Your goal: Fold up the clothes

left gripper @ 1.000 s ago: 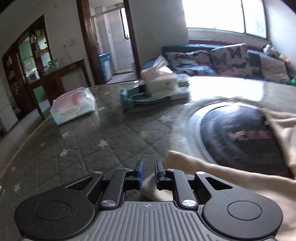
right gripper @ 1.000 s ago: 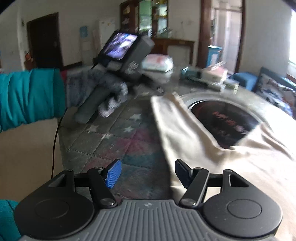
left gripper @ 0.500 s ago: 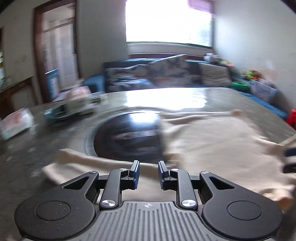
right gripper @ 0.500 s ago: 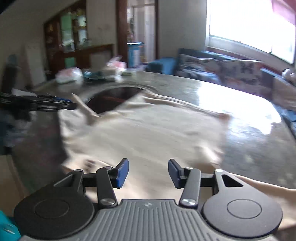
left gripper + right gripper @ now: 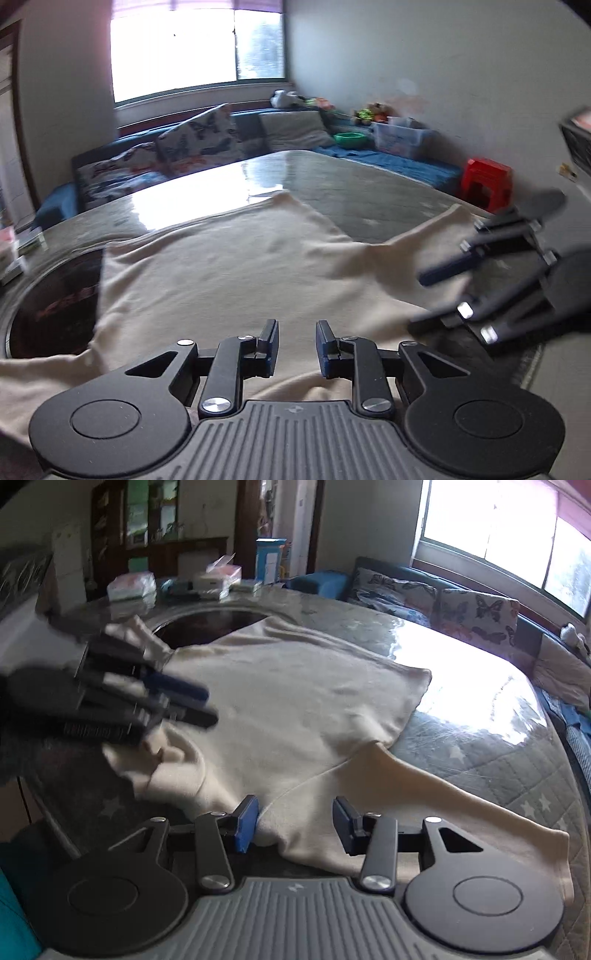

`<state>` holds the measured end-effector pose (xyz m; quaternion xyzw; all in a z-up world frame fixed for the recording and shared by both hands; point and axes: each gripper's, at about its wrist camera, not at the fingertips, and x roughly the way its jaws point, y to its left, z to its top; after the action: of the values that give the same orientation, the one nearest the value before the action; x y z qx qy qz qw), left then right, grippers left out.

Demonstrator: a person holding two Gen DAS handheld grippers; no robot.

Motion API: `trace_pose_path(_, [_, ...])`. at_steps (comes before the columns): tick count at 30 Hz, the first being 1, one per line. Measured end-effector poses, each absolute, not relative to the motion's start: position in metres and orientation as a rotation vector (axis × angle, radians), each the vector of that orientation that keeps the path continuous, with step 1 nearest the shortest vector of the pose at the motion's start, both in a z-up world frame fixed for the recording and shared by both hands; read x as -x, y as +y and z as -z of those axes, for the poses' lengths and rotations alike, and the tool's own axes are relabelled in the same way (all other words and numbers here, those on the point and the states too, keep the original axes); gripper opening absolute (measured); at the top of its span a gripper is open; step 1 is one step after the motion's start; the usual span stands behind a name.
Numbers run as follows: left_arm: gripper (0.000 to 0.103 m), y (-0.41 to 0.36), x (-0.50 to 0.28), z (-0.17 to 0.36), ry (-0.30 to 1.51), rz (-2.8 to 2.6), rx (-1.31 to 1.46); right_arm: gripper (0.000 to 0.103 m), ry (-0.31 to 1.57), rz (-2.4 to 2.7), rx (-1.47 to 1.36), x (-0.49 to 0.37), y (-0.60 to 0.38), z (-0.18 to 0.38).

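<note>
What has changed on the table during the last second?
The left gripper swung from the garment's far-left sleeve to its near edge, jaws narrowly apart, nothing visibly clamped. The right gripper moved onto the shoulder beside the long sleeve; its jaws have just been closing around the cream garment, pads not pressing. The garment lies spread; the table is unchanged.

My cream top (image 5: 295, 709) lies spread flat on the surface (image 5: 480, 738), one long sleeve (image 5: 461, 812) stretched out sideways.

Cream garment (image 5: 229, 269), grey star-quilted table cover (image 5: 517, 775), butterfly-print cushions (image 5: 199, 142), red stool (image 5: 487, 181)
</note>
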<state>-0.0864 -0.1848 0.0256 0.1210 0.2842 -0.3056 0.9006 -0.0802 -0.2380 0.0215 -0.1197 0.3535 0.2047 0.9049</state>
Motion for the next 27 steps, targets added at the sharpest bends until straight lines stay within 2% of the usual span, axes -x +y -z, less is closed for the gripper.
trace_pose_path(9, [0.024,-0.198,0.108,-0.012,0.592,0.722,-0.354,0.044,0.716,-0.311,0.148,0.051,-0.278,-0.031])
trace_pose_path(18, [0.024,-0.198,0.106,-0.023,0.587,0.746,-0.386,0.047,0.725,-0.166,0.119,0.027,-0.302,-0.005])
trace_pose_path(20, [0.029,-0.199,0.105,-0.029,0.578,0.744,-0.366,0.047,0.704,-0.123,0.096,0.034,-0.314,-0.008])
trace_pose_path(22, [0.039,-0.202,0.102,-0.032,0.571,0.744,-0.350,0.047,0.685,-0.082,0.072,0.044,-0.328,-0.011])
trace_pose_path(27, [0.040,-0.218,0.093,-0.029,0.581,0.746,-0.326,0.048,0.659,0.080,0.031,0.071,-0.370,-0.011])
